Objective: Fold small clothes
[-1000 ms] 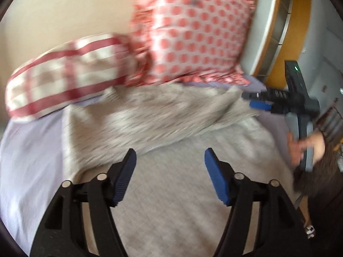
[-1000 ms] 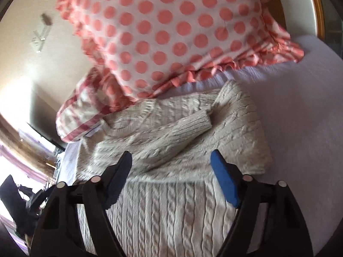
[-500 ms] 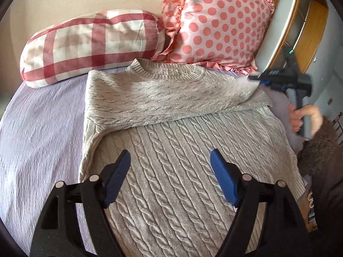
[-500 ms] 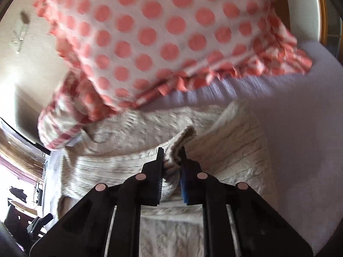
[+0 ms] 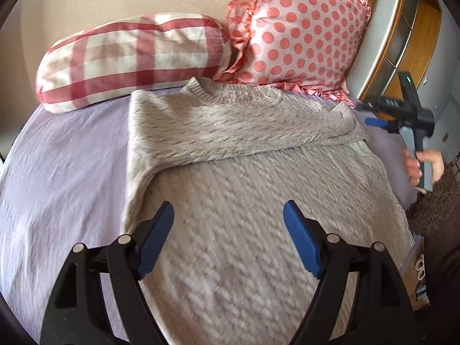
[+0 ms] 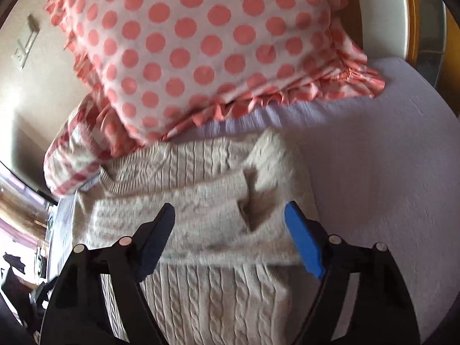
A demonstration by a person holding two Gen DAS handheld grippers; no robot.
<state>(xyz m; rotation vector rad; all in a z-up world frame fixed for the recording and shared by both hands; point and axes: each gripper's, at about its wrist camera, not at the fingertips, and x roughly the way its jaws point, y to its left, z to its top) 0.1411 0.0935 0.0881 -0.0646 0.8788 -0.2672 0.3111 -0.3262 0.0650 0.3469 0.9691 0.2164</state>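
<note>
A grey cable-knit sweater (image 5: pixel 258 201) lies flat on the bed (image 5: pixel 63 178), on the lilac sheet. Its collar (image 5: pixel 233 93) almost touches the checked pillow (image 5: pixel 132 60) and the dotted pillow (image 5: pixel 299 28). So the long axis runs from the pillows toward the near edge of the bed, with the neck pointing to the pillows. One sleeve (image 5: pixel 244 132) is folded across the chest, and its cuff (image 6: pixel 247 189) lies at the right shoulder.

The knit looks thick, soft and a little heavy. I think it will sag and stretch if it is lifted by one point, but it will not slip. A good place to hold would be a firm edge, such as the shoulder seam or the bottom hem, with both tools at once.

The left gripper (image 5: pixel 228 238) stands wide apart over the body of the sweater and holds nothing. The jaws of the right gripper (image 6: pixel 230 238) are opening just above the cuff; the wool sits under them, not pinched.
</note>
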